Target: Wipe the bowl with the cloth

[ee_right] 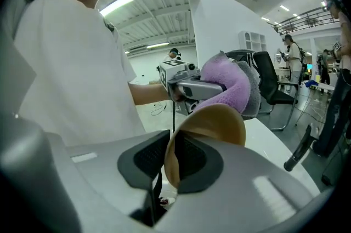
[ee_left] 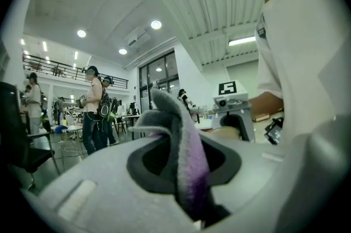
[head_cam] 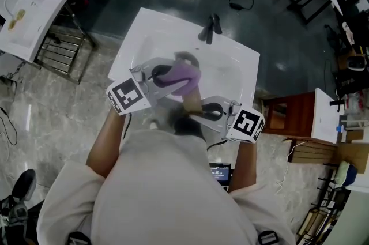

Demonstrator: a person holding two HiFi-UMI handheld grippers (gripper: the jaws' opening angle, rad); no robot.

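Bowl (ee_right: 216,125) nearest you: your right claw (ee_right: 173,163) pinches its thin tan wall at the rim, the wall standing edge-on between the pads, and holds it tilted above the white sink (head_cam: 230,65). It looks stiff, smooth and light, so a rim pinch like this will likely let it pivot when pushed; press toward the pads, not across them. Just beyond, your left claw (ee_left: 175,163) is clamped on a fold of the purple-and-grey cloth (ee_left: 184,133), whose loose end sticks out past the tips and appears to meet the bowl's far rim. The cloth looks soft, fluffy and yielding, so it should mould to the curve, but a shallow bite may slip free; a bunched fold deep between the pads suits it. Farther off, the dark faucet (head_cam: 210,27) stands at the sink's back edge.
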